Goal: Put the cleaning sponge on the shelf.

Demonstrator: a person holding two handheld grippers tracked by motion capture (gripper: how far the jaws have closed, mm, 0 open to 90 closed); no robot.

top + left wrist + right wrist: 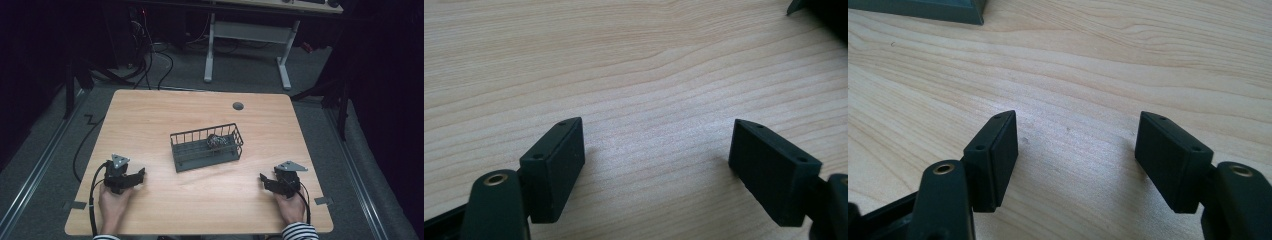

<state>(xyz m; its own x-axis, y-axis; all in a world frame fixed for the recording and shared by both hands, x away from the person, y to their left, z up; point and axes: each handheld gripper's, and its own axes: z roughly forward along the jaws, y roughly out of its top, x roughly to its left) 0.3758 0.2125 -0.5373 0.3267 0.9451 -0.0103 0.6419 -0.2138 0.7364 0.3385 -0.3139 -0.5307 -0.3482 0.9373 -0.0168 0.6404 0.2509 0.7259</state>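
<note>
Your left gripper (pixel 140 174) and right gripper (pixel 263 180) both rest on the worktop (pixel 150 115) with fingers apart and empty, either side of the wire basket (pixel 206 148).

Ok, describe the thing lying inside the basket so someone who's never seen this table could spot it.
On the wooden table, a dark wire basket sits near the middle. At its right end lies a small, shiny, crumpled-looking object, the one pale thing inside; what it is cannot be told.
</note>
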